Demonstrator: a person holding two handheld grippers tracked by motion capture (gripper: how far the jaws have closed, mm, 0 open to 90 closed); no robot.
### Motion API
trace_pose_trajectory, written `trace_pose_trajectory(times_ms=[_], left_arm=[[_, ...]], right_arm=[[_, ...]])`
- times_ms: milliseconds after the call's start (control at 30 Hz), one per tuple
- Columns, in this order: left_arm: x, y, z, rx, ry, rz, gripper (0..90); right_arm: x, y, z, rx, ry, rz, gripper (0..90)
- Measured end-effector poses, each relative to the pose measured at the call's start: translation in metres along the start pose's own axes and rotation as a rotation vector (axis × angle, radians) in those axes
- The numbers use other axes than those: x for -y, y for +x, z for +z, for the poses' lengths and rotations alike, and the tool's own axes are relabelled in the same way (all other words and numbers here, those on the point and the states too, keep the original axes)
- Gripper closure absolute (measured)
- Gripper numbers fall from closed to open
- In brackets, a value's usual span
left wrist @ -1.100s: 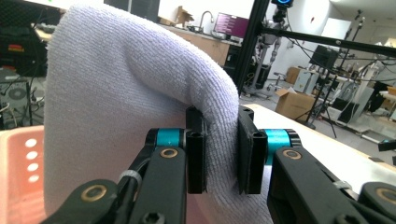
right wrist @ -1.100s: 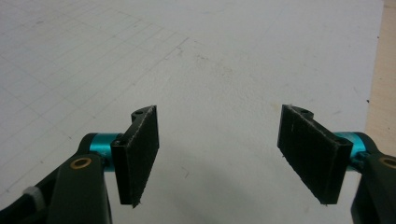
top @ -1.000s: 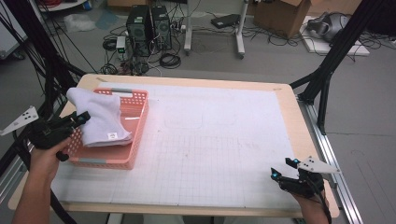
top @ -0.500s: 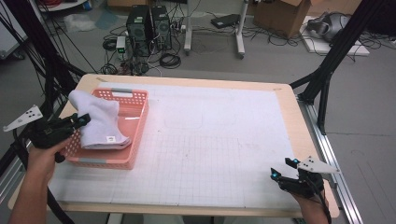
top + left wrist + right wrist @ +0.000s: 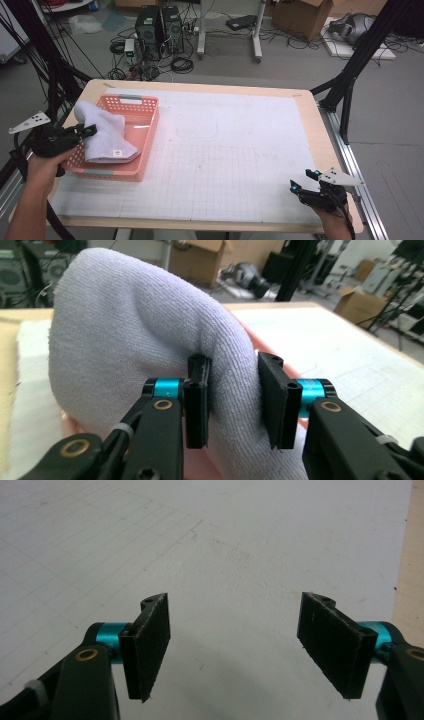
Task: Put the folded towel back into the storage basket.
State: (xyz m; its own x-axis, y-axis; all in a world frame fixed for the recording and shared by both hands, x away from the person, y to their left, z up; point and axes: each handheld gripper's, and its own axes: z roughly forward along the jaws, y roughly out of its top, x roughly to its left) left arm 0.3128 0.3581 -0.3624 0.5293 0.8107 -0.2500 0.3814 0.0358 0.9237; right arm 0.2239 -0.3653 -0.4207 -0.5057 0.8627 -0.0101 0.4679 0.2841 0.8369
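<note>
A pale lilac towel (image 5: 102,137) is draped over the left rim of a pink plastic basket (image 5: 148,131) and hangs down inside it. My left gripper (image 5: 90,131) reaches in from the left at that rim. In the left gripper view the towel (image 5: 140,330) bulges between the two black pads (image 5: 197,400), which still touch the fold on both sides; the jaws have just been opening, with the towel between them. My right gripper (image 5: 304,180) rests near the table's front right corner. Its jaws (image 5: 235,630) stand wide apart over the bare mat, with nothing between them.
A white gridded mat (image 5: 225,150) covers most of the wooden table (image 5: 305,107). A black frame leg (image 5: 345,90) stands at the right edge. Computers, cables and boxes sit on the floor beyond the far edge.
The towel has settled slightly lower over the basket's left rim. Both hands have stayed where they were.
</note>
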Motion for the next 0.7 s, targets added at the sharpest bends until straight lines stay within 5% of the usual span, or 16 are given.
trace_pose_trajectory(times_ms=[233,367,533,633,700], left_arm=[[0.0008,-0.0005,-0.0048,-0.066,0.062,-0.077,51.5],[0.0021,-0.0018,-0.0074,-0.085,0.067,-0.086,48.7],[0.0016,-0.0036,-0.0076,-0.209,0.104,-0.111,43.7],[-0.0001,-0.0043,-0.0028,-0.236,0.124,-0.147,44.7],[-0.0009,-0.0066,0.0005,-0.241,0.137,-0.138,65.2]], right_arm=[[-0.0004,0.0012,-0.0006,-0.001,-0.002,0.002,28.4],[-0.0007,0.0016,-0.0001,-0.002,-0.002,-0.002,28.4],[-0.0012,0.0024,0.0008,-0.004,0.002,-0.004,28.4],[-0.0017,0.0033,0.0017,-0.007,0.001,-0.008,28.4],[-0.0018,0.0035,0.0020,-0.007,0.002,-0.009,28.4]])
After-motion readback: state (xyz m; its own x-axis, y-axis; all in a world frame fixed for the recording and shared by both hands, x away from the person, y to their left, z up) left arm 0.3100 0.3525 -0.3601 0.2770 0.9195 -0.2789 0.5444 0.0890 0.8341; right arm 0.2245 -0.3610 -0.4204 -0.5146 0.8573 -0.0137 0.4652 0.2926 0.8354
